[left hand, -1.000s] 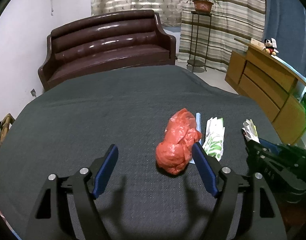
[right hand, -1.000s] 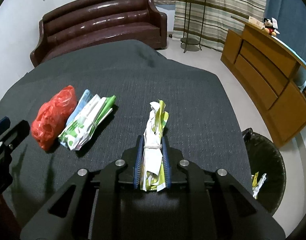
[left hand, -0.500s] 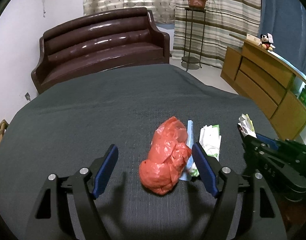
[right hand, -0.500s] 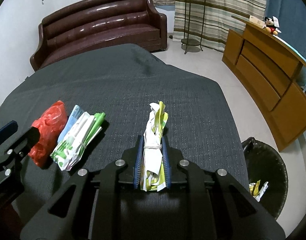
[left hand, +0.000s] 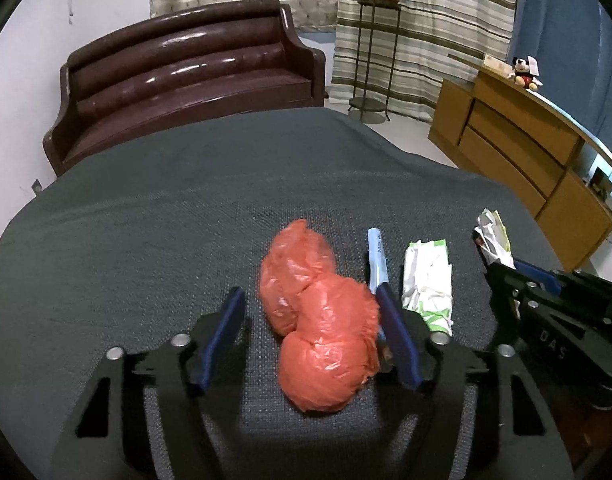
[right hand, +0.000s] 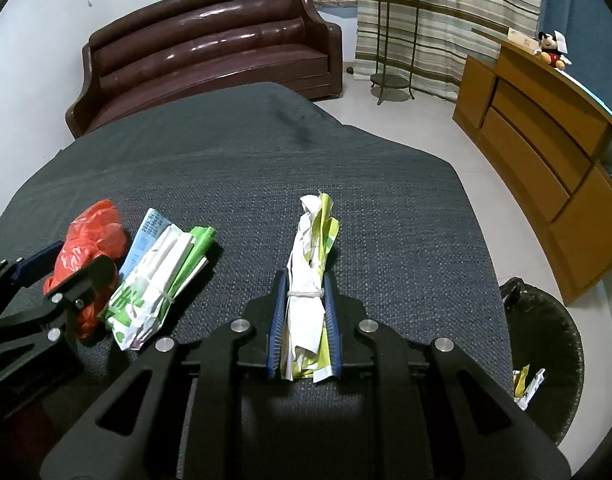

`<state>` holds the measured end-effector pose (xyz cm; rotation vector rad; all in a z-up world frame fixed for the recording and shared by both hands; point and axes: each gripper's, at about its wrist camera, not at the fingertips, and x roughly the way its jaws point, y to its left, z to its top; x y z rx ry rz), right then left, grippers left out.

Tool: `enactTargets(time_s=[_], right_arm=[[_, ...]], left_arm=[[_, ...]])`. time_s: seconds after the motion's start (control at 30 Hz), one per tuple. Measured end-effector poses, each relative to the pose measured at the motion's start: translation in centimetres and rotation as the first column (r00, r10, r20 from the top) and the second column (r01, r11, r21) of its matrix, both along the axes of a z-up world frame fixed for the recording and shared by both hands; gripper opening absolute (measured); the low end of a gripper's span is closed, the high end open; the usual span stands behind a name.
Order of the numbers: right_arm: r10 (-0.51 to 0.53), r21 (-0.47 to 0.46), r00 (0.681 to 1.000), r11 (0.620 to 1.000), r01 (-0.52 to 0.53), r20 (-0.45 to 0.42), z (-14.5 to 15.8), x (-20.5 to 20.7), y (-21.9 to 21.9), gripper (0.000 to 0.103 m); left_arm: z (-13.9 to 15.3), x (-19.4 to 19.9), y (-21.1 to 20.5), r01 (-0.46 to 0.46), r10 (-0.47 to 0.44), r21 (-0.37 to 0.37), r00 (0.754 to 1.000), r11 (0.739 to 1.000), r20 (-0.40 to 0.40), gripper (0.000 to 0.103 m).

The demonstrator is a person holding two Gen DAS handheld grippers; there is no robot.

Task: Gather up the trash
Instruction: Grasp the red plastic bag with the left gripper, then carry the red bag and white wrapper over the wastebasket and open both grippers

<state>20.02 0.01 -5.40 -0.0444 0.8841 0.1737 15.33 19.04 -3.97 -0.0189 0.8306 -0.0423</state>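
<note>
1. Left wrist view: the left gripper (left hand: 312,332) is spread wide around the red bag (left hand: 320,320) on the grey table (left hand: 165,208). One pad is touching the bag's right side, the other sits a bit clear of it.
2. Right gripper (right hand: 303,320) is pinched tight on a banded wrapper bundle (right hand: 310,280), lifted off the table as far as I can tell.
3. Green-white packet (right hand: 157,284) lies just beside the bag, no gripper on it.
4. So we're mid-pickup, I'd say. Next up: squeeze the bag without snagging the packet, then swing the bundle right to the bin (right hand: 546,344) on the floor.
</note>
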Motion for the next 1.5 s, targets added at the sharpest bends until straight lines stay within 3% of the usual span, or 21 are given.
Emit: enactTargets(time_s=[0.07,0.27,0.8,1.5], right_arm=[[0.000,0.001,1.000,1.000,0.000,0.000,0.0,0.0,0.0,0.018],[-0.002,0.000,1.000,1.000,0.002,0.000,0.1,0.0,0.1,0.018],[0.007,0.016,1.000,1.000,-0.007,0.021,0.7,-3.2,-0.5,0.018],[-0.063,0.011,0.994,0.998,0.062,0.093,3.0,-10.2,-6.7,0.018]], left_arm=[[-0.1,-0.2,0.2,0.004,-0.004,-0.005,1.000,1.000,-0.004,0.049],[-0.1,-0.8,0.5,0.005,-0.005,0.005,1.000,1.000,0.004,0.040],[1.0,-3.0,-0.1,-0.040,0.040,0.012,0.999,0.999,0.021,0.039],[2.8,-7.3,-5.6,0.031,-0.033,0.021,0.996,0.999,0.080,0.039]])
